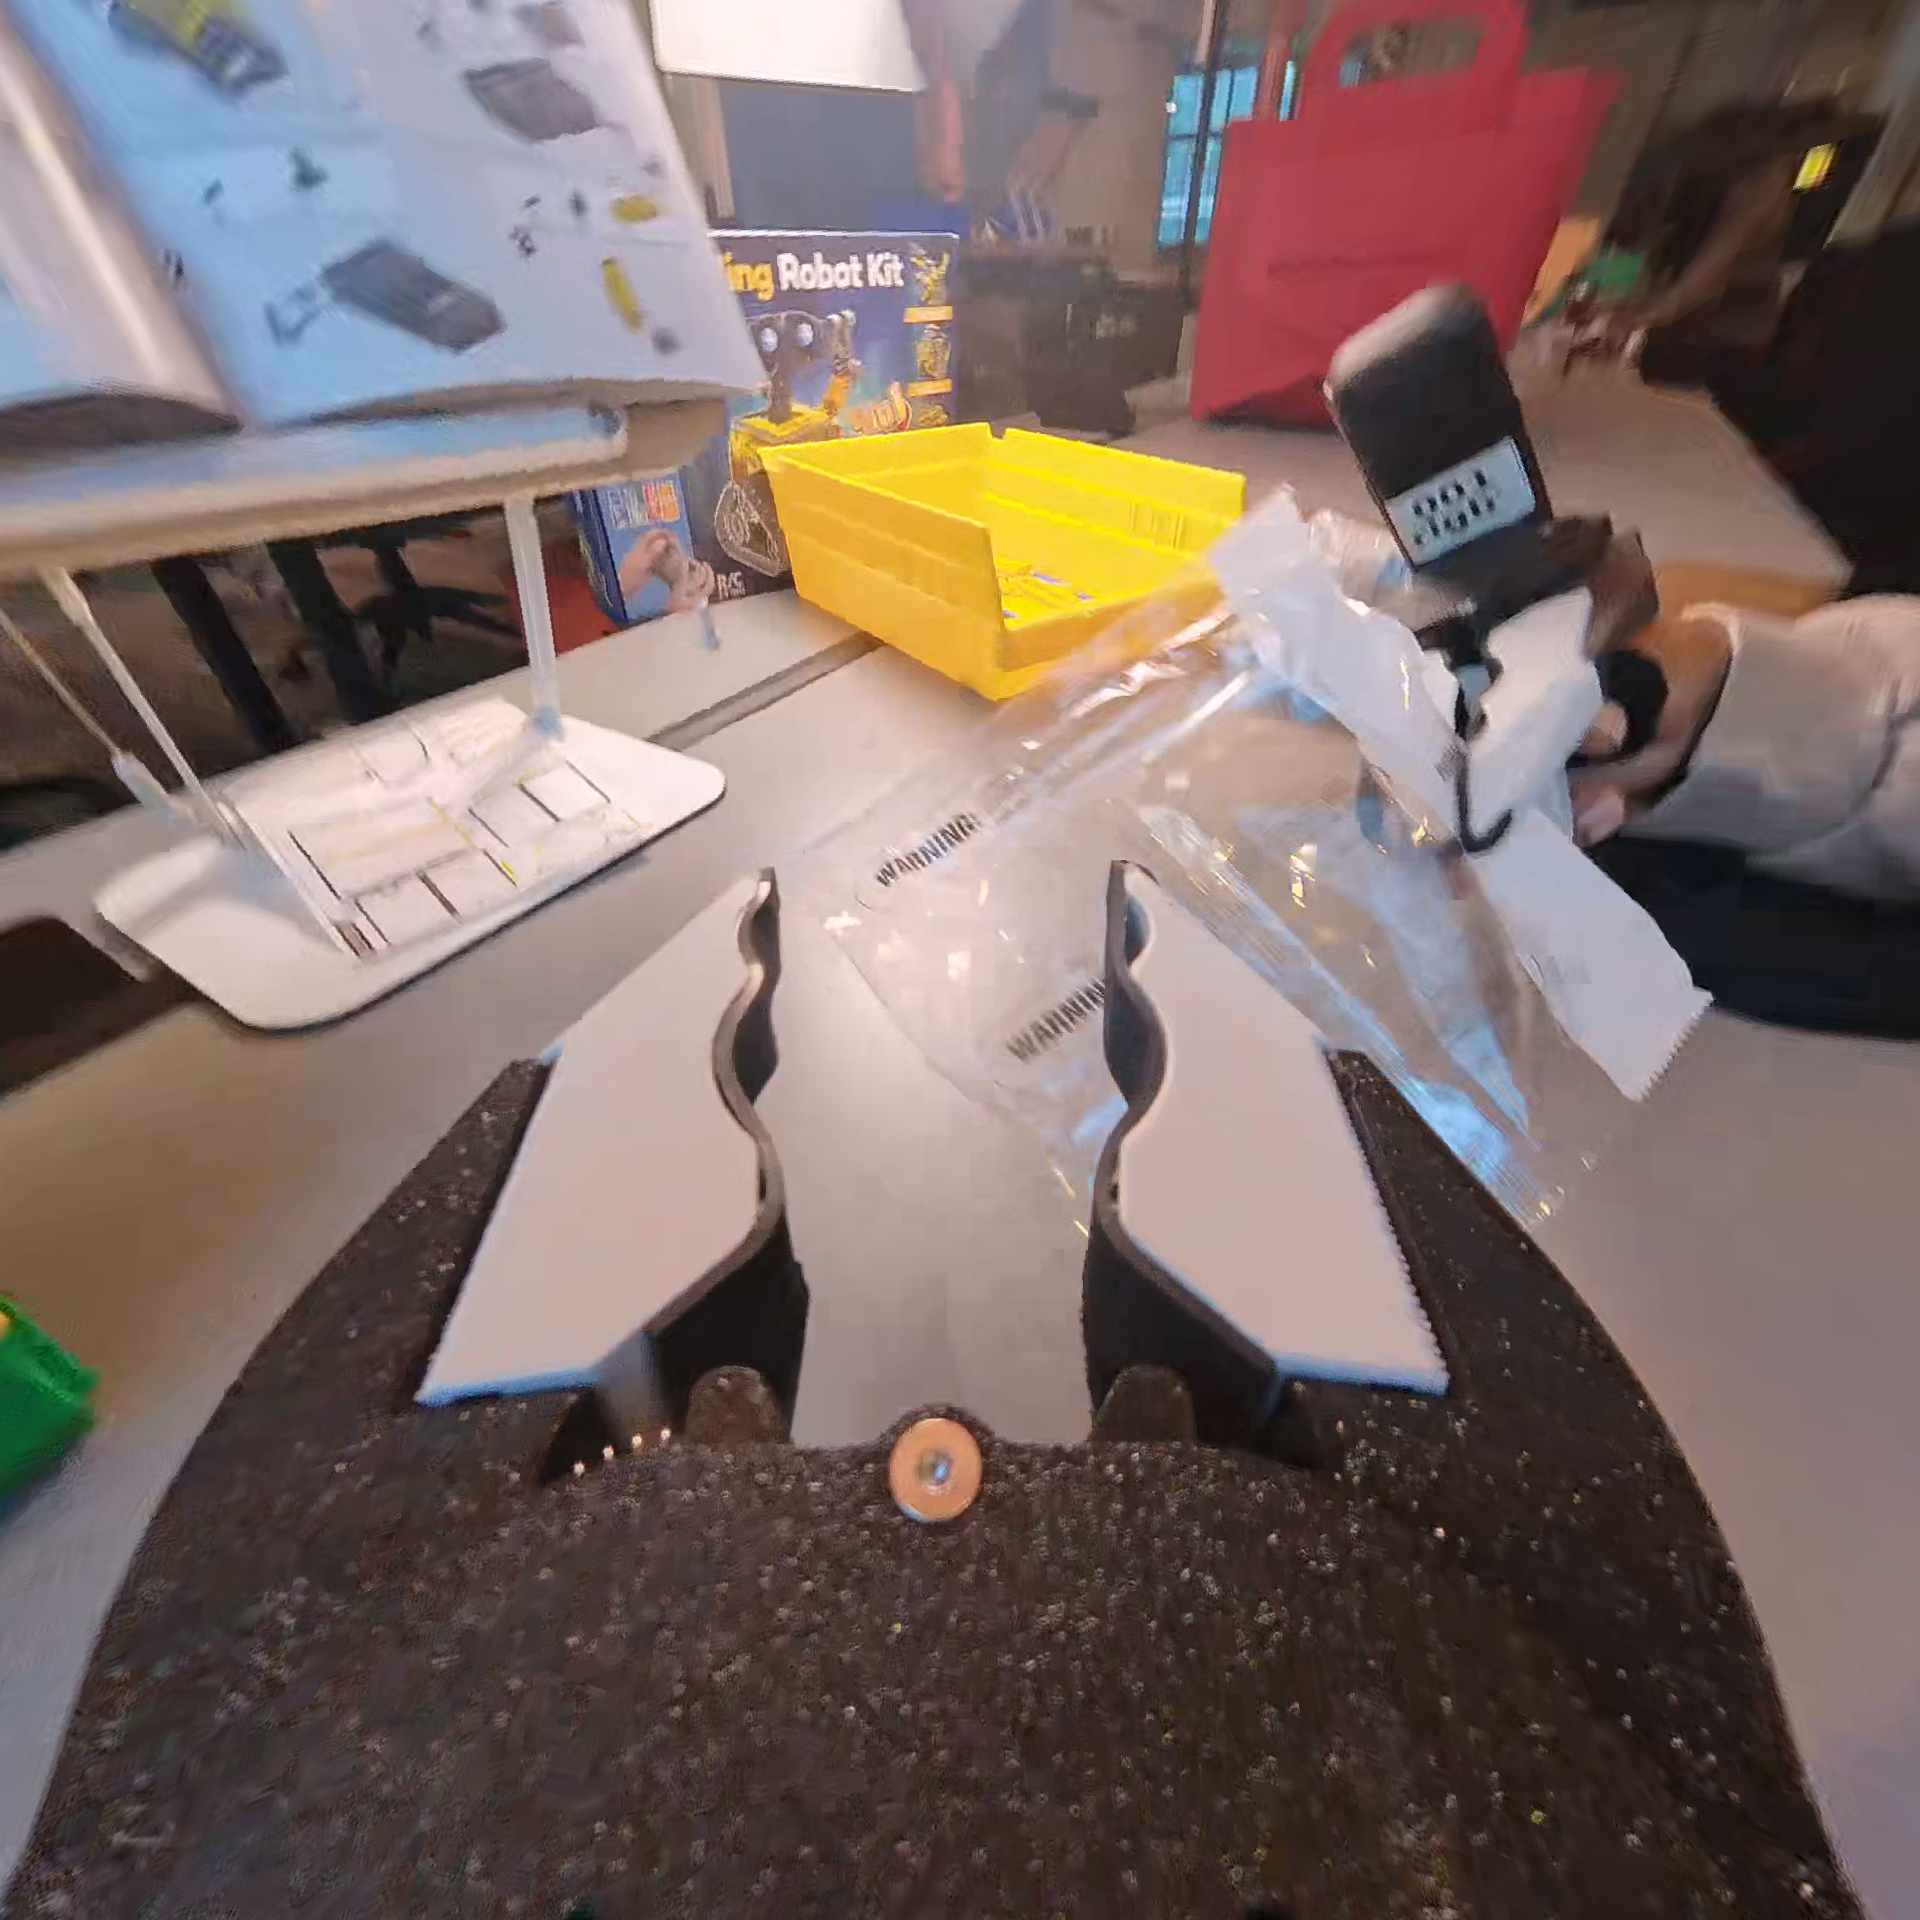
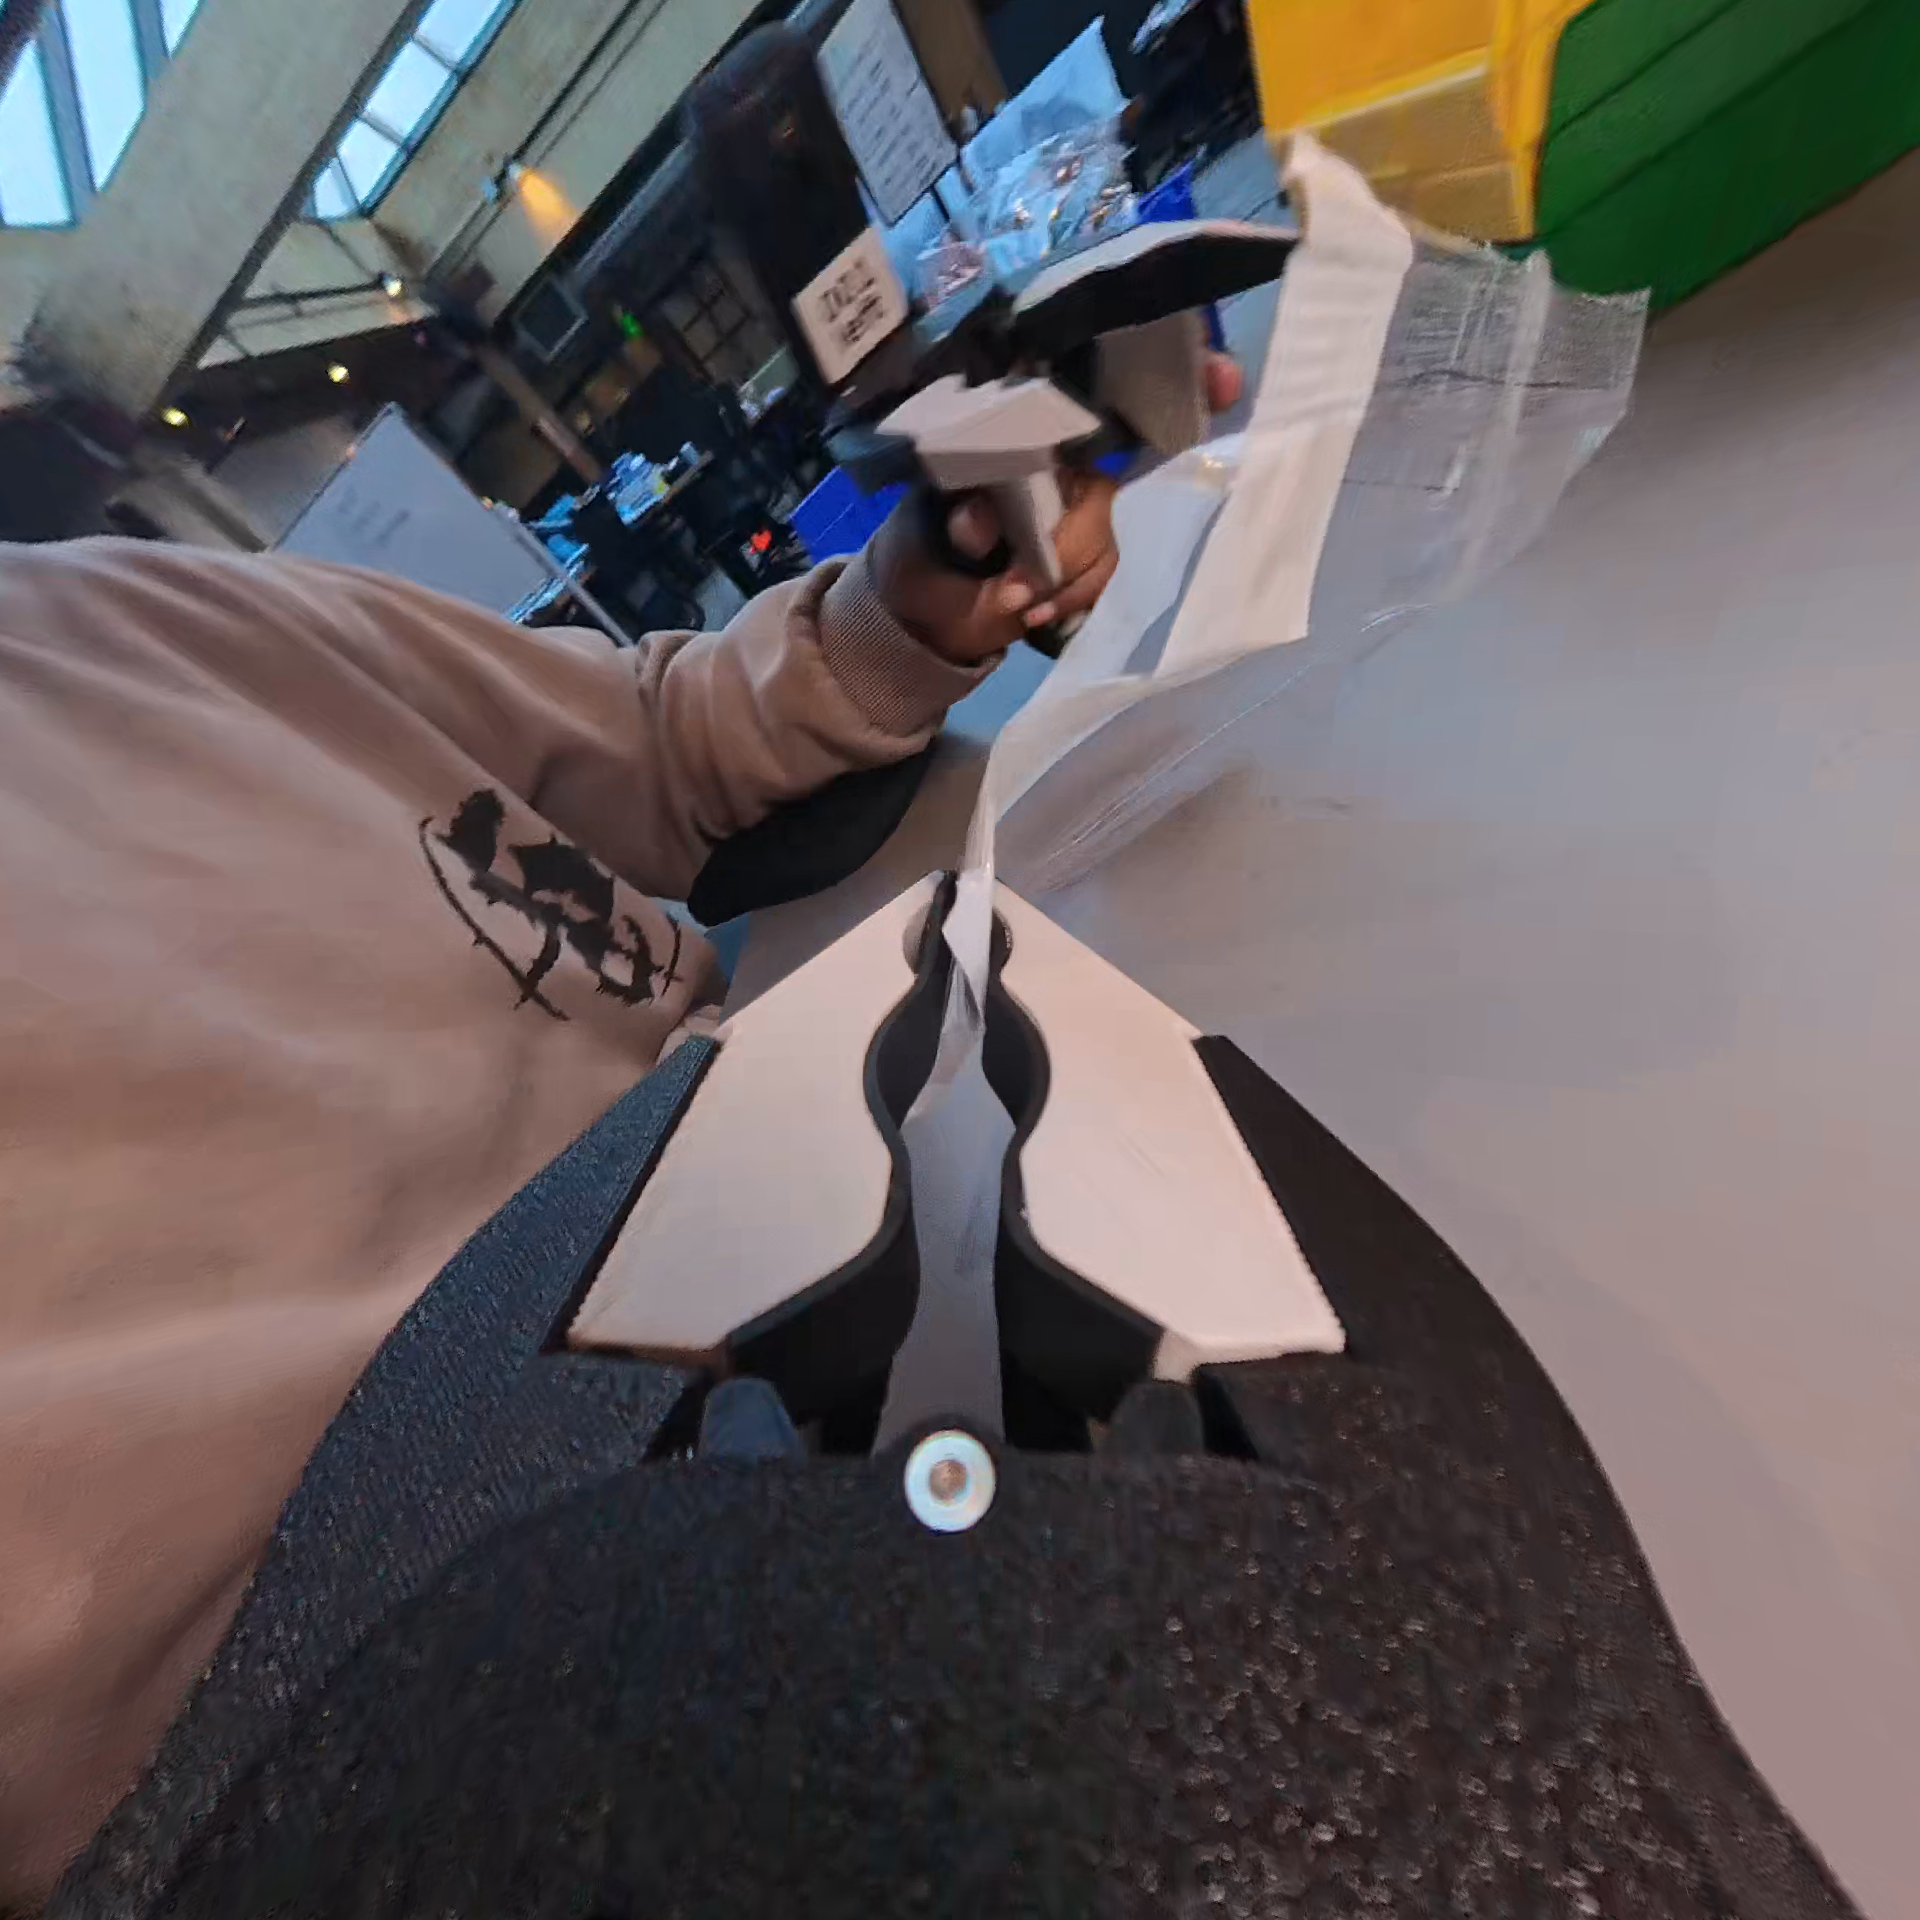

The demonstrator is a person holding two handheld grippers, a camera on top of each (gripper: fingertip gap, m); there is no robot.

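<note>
Table (image 1: 1039, 1195), pale grey and broad, carries everything. At 11 o'clock in the left wrist view a white book stand (image 1: 416, 894) props up an open instruction booklet (image 1: 343, 208). At 12 o'clock a yellow bin (image 1: 987, 561) sits just in front of a blue kit box (image 1: 831, 343), with a red bag (image 1: 1382, 229) behind at 1 o'clock. A green bin (image 1: 31, 1392) shows at 9 o'clock. The clear plastic bag (image 1: 1299, 883) hangs above the table at 2 o'clock, pinched at one white edge by the right gripper (image 2: 961, 935), whose fingers are closed on it. The left gripper (image 1: 940, 904) hovers over the table, fingers spread apart and empty, the right finger overlapping the bag's near edge; whether they touch is unclear.
</note>
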